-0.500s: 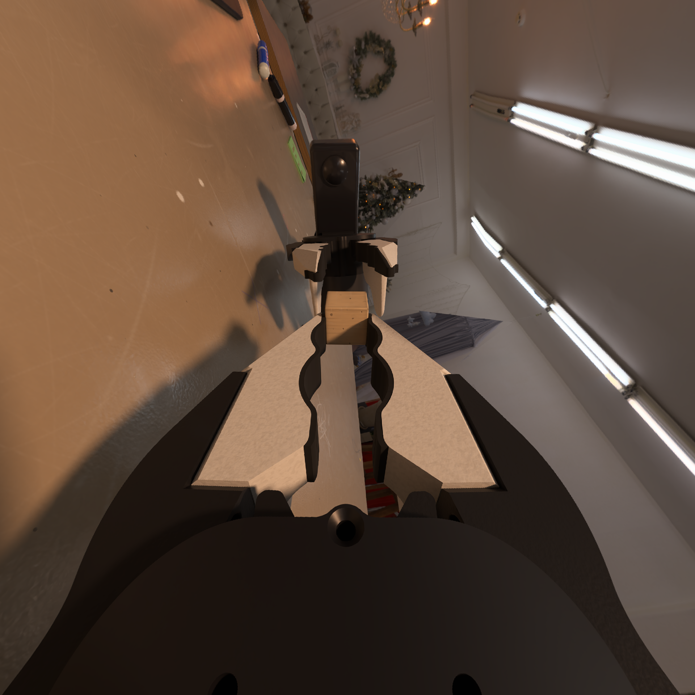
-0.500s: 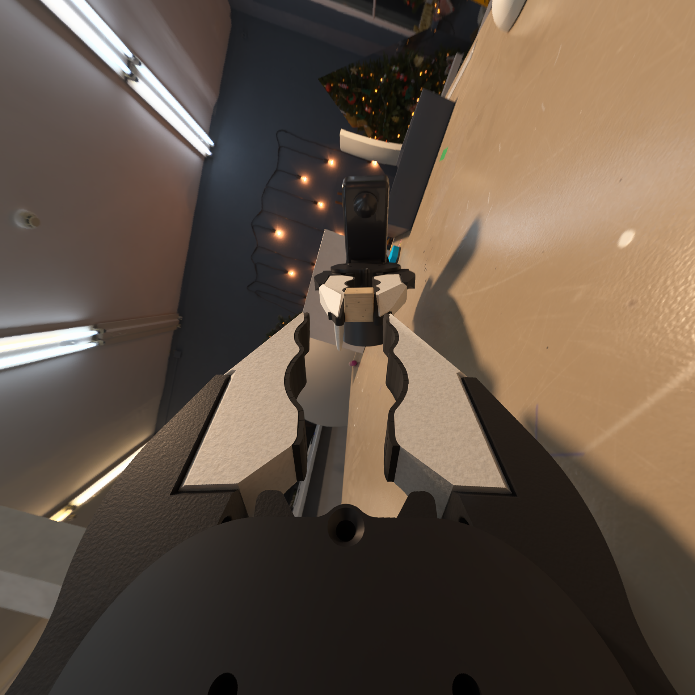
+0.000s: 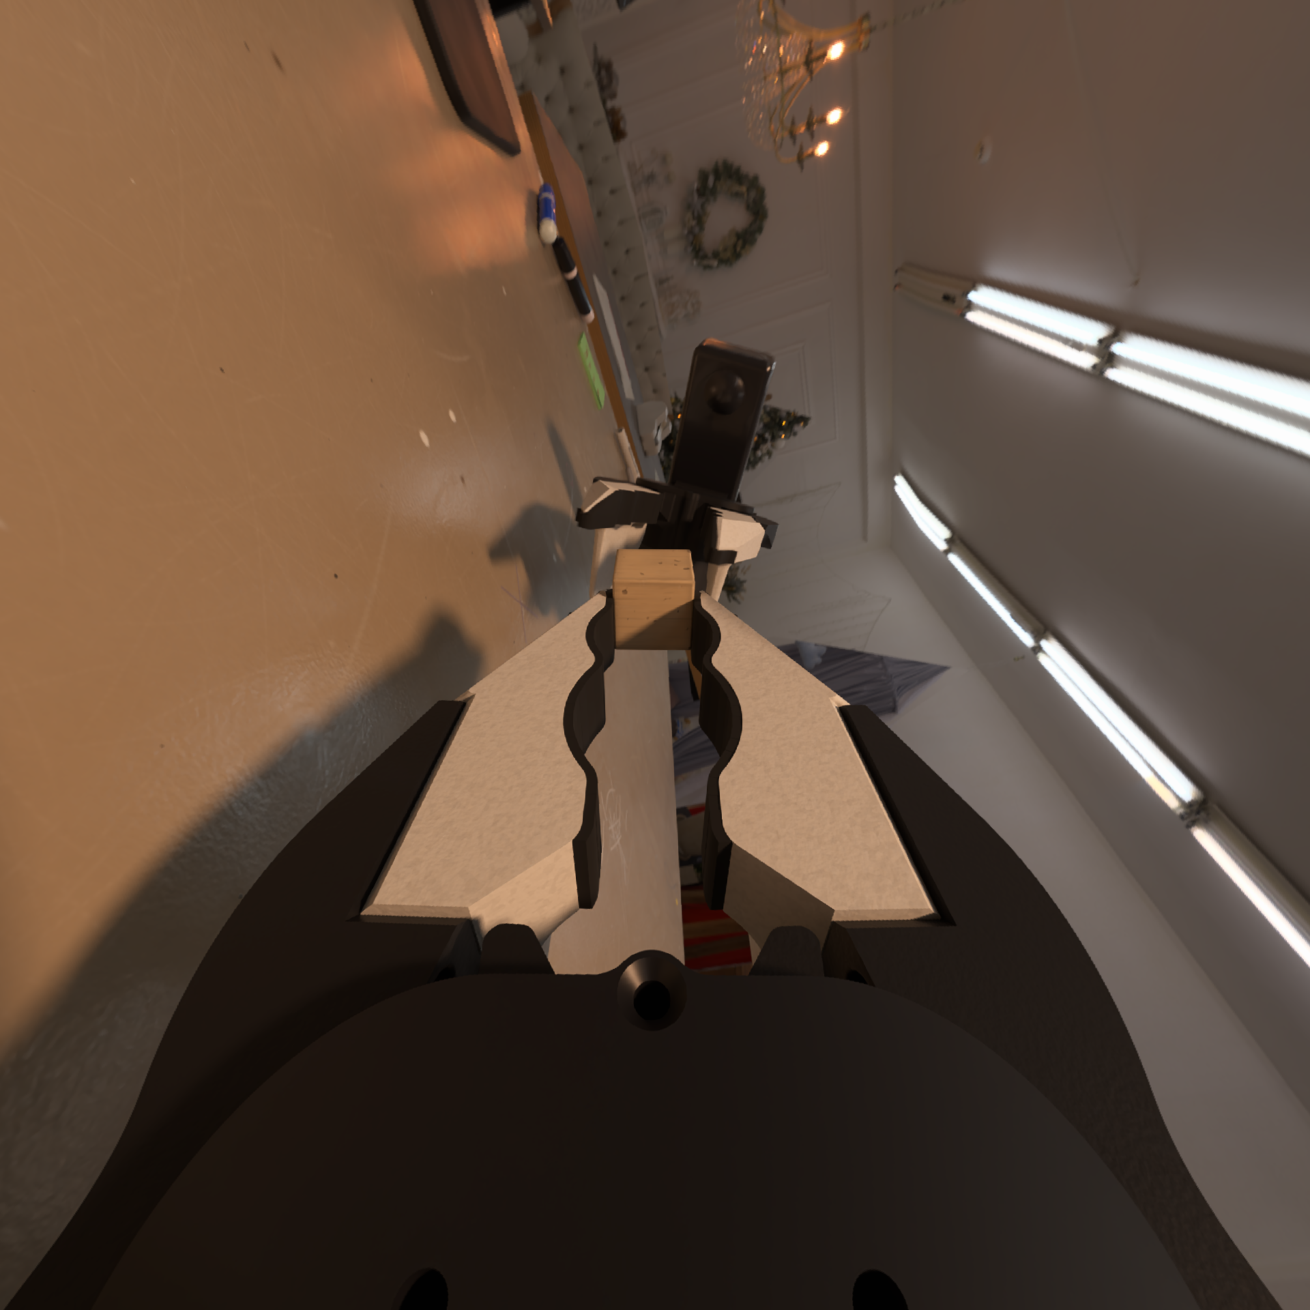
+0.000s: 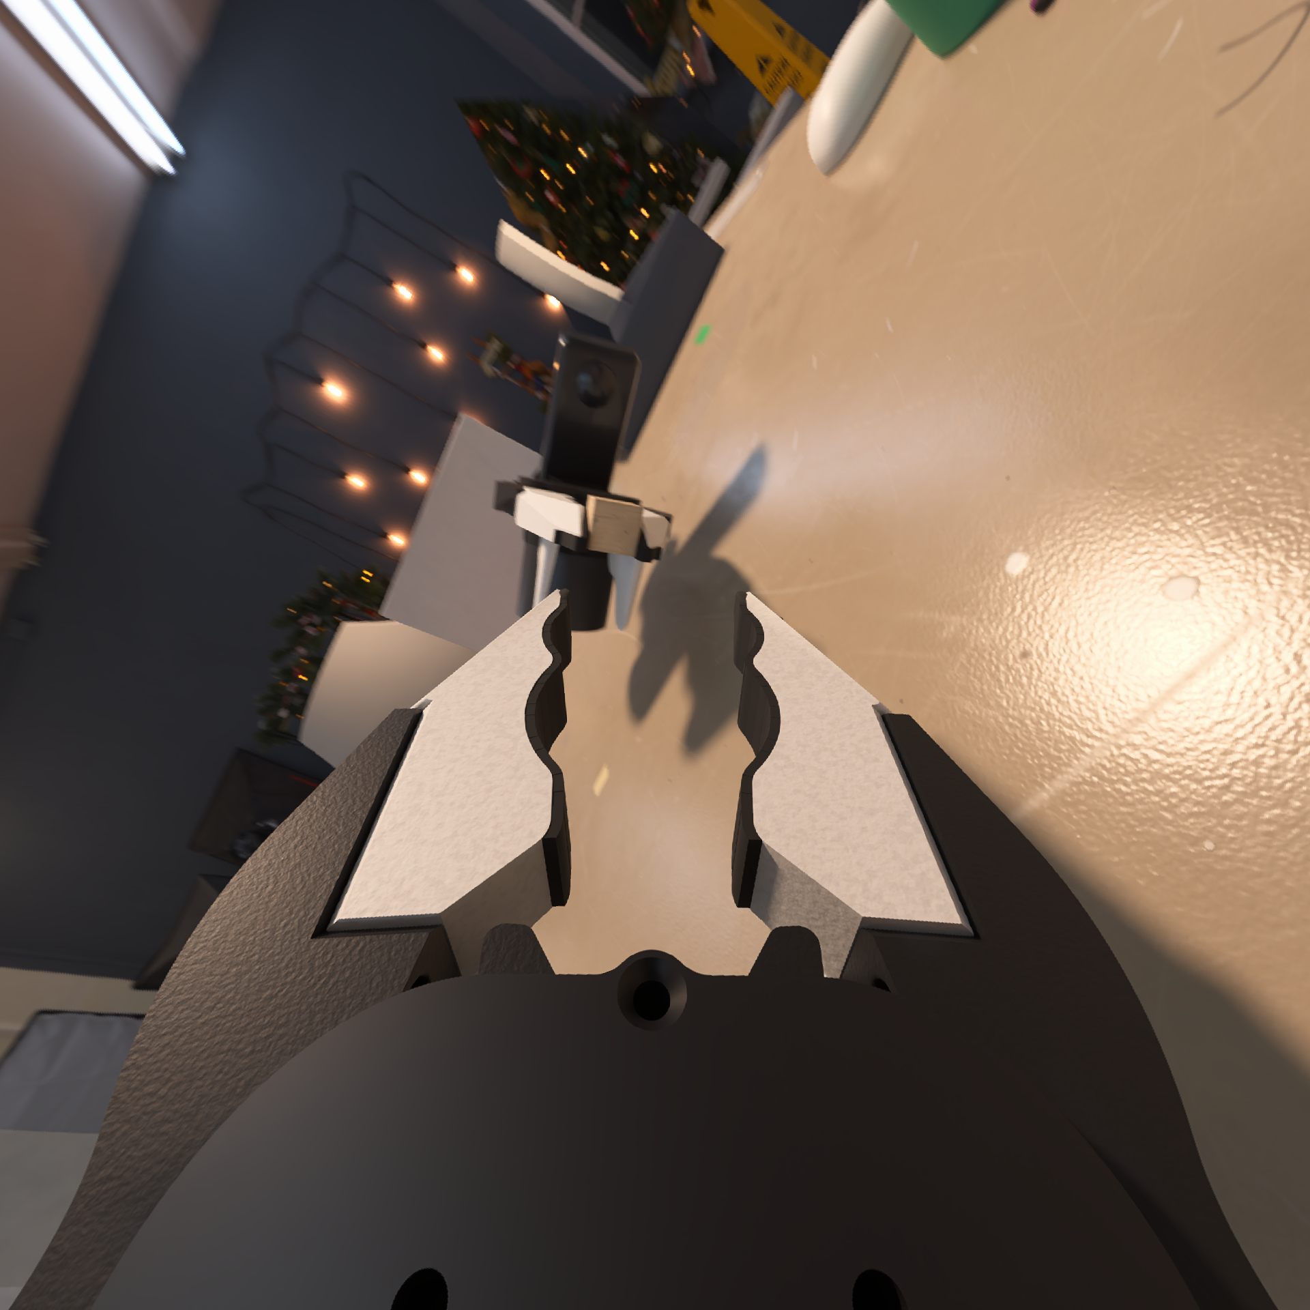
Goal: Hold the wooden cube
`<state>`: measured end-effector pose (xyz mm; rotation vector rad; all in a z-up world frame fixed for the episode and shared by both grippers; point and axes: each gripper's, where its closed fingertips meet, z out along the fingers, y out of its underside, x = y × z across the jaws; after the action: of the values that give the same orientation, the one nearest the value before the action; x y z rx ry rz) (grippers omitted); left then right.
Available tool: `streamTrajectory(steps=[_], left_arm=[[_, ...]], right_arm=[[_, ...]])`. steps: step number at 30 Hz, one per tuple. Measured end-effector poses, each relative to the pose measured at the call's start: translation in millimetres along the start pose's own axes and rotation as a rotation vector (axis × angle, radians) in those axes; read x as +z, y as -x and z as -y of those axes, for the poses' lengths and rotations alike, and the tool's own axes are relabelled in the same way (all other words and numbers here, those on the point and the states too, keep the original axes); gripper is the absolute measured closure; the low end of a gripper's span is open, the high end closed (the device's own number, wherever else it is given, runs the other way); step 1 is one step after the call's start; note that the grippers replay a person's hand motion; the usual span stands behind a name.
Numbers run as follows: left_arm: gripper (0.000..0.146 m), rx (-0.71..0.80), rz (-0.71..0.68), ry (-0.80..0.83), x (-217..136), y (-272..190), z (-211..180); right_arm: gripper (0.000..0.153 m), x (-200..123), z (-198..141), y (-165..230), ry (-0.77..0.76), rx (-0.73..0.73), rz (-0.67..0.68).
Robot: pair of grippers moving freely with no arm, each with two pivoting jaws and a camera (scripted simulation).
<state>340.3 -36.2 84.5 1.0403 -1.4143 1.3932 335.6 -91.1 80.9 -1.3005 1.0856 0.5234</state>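
My left gripper (image 3: 652,620) is shut on the wooden cube (image 3: 652,588), a small light-brown block pinched at the fingertips and held in the air beside the tan table (image 3: 248,425). My right gripper (image 4: 652,602) is open and empty, its jaws well apart. It faces the left gripper (image 4: 611,530) and the cube (image 4: 615,521) across a gap and touches neither. In the left wrist view the right gripper (image 3: 670,535) shows just beyond the cube, tilted, with its fingers spread.
A blue marker (image 3: 546,213), a black marker (image 3: 573,283) and a green strip (image 3: 592,368) lie on the table's far part, near a dark framed board (image 3: 471,71). In the right wrist view a white object (image 4: 851,92) and a green object (image 4: 943,21) sit at the far end.
The right gripper has tilted and swung sideways, so the left gripper and cube now sit up and to the left of its open jaws. The left gripper still grips the cube.
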Motion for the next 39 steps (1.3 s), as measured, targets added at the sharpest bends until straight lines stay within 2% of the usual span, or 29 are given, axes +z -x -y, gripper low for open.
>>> streamTrajectory(steps=[3, 8, 10, 13, 15, 29, 32, 39], left_arm=[[0.126, 0.010, 0.021, 0.062, 0.4, 2.9, -9.6], [0.126, -0.016, 0.141, 0.244, 1.7, 22.9, -37.2], [0.126, -0.029, 0.163, 0.276, 3.6, 28.0, -43.9], [0.126, -0.021, 0.196, 0.312, 6.6, 34.0, -51.2], [0.126, -0.025, 0.204, 0.316, 8.6, 36.1, -52.9], [0.126, -0.074, 0.213, 0.310, 8.8, 40.4, -53.4], [0.126, -0.083, 0.206, 0.315, 9.9, 40.3, -54.5], [0.126, -0.091, 0.201, 0.313, 7.6, 39.8, -55.1]], right_arm=[[0.104, 7.9, -12.9, -8.2, 0.067, -0.021, -0.073], [0.101, 20.9, -28.9, -23.5, 0.137, 0.007, -0.156], [0.113, 23.0, -30.1, -26.9, 0.144, 0.025, -0.164], [0.146, 19.8, -26.2, -27.5, 0.114, 0.048, -0.147], [0.151, 15.6, -25.0, -28.3, 0.106, 0.065, -0.143], [0.149, 13.8, -22.9, -4.8, 0.080, 0.095, 0.017], [0.147, 16.7, -27.4, -5.9, 0.111, 0.084, -0.001], [0.125, 12.0, -22.8, -5.9, 0.105, 0.097, 0.021]])
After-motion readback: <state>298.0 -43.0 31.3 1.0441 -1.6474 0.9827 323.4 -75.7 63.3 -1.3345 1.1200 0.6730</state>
